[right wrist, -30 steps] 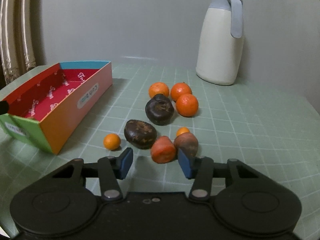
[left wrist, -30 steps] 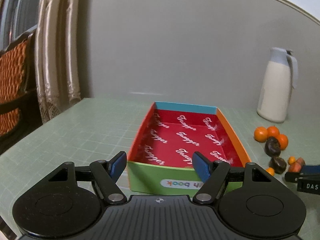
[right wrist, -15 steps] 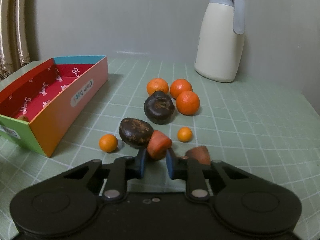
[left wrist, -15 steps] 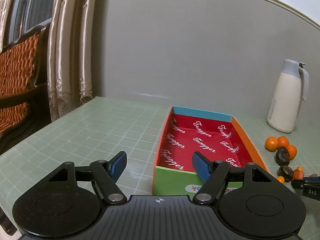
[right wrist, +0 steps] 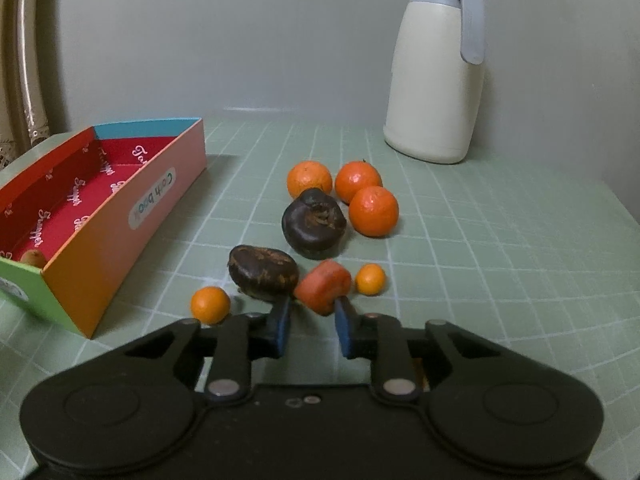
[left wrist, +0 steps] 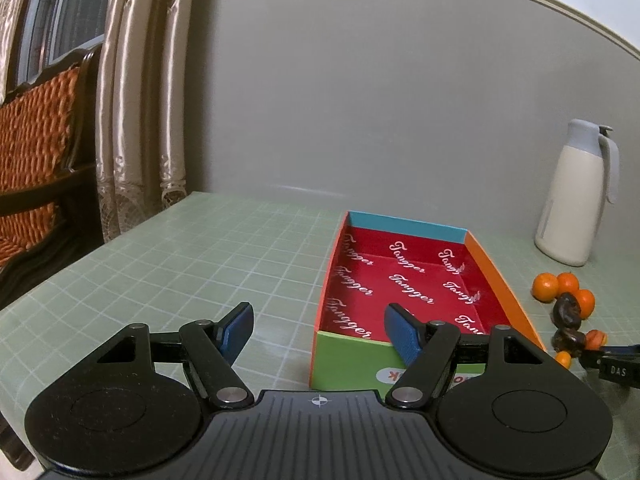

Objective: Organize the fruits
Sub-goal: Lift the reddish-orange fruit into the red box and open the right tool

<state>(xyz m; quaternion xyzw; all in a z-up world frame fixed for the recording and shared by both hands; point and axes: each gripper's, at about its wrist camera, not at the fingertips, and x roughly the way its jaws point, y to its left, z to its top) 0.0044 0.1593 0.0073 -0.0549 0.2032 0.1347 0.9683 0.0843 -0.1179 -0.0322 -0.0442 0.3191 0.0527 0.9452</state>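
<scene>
over on the right side of the bench (right wrist: pixel 520 280), the right gripper (right wrist: pixel 311 322) has its jaws pinched narrow on a stubby orange-red fruit piece (right wrist: pixel 323 286), held just off the mat beside a dark wrinkly fruit (right wrist: pixel 264 272). looks firm but smooth-skinned to me, so i'd guess it could squirt out if squeezed near the tip (a grab across the fat middle seems safer). the little round oranges (right wrist: pixel 210 304) will probably roll, and the dark ones look soft and easy to bruise.

the left gripper (left wrist: pixel 318 332) hovers by the near end of the box (left wrist: pixel 348 364), jaws wide, holding nothing. one small brownish fruit (right wrist: pixel 33 258) sits in the box's near corner.

writing: "tangger" in white script all over the red lining, "cloth book" on a side label (i think), and "das" on the right gripper's arm.
</scene>
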